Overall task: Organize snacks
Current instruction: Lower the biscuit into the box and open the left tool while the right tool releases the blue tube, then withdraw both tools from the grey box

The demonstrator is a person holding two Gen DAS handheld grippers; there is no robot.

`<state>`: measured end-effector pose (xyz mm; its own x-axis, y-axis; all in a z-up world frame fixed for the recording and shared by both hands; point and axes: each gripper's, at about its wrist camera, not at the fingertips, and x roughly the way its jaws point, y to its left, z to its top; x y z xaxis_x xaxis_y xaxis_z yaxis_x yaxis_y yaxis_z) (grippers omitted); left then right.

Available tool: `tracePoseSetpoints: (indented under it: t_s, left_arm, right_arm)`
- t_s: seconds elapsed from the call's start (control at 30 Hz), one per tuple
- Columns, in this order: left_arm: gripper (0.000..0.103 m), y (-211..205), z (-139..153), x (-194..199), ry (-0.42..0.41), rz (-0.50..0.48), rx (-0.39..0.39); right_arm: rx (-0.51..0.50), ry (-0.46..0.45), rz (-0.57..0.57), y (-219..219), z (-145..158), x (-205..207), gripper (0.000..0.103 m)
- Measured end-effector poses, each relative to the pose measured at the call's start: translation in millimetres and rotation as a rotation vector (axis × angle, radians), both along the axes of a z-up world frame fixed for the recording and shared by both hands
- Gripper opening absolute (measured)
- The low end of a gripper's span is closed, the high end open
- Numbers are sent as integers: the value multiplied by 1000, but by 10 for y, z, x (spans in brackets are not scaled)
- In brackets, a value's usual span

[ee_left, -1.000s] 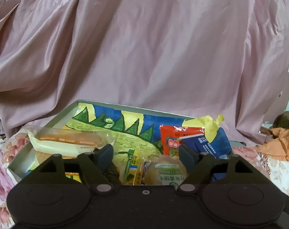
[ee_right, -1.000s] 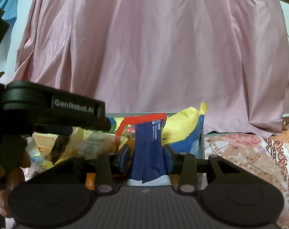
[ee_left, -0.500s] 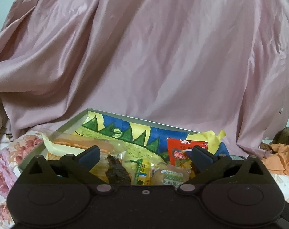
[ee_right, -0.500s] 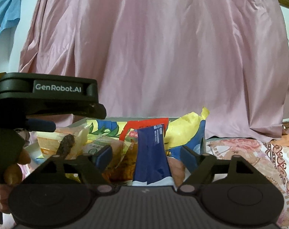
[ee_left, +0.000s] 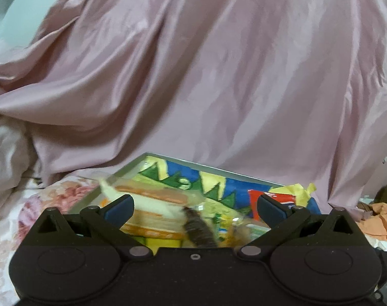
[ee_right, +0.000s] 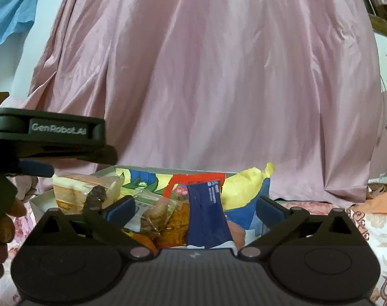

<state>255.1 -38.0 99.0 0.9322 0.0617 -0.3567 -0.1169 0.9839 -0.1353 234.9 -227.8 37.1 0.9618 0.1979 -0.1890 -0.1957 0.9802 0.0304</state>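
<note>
Domestic interior, probably a bedroom. A floral bedsheet (ee_right: 372, 232) covers the surface; pink satin cloth (ee_right: 219, 76) is draped behind; orange clothing (ee_left: 379, 219) lies crumpled at right; a blue garment (ee_right: 9, 10) hangs on the pale wall (ee_left: 17, 10).

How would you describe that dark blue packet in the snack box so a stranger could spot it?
Find the pink draped cloth; below it sits the open snack box. Among its snacks, the dark blue packet stands upright between the open right gripper's fingers, beside the yellow bag. It alone is tall, narrow and navy with small white print.
</note>
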Motion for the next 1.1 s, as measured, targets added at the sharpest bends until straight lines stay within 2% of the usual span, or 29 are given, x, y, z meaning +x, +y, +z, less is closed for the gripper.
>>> tracePoseSetpoints:
  t_s: [0.3,0.63,0.83,1.1]
  left_arm:
    - [102,258,66,-302,-13,56,-5]
    - [102,390,73,-700,-27,73,16]
    - [102,470,25,-959,-19,89,21]
    - [102,550,-54,-1384,1,94,3]
  right_arm:
    - [-34,-40,13,64,46,-185,103]
    - [-64,-80,31,84,141,-495,103]
    - [-10,-56,22,98,183,-736,103]
    - [4,-71,19,197,234,-1147,103]
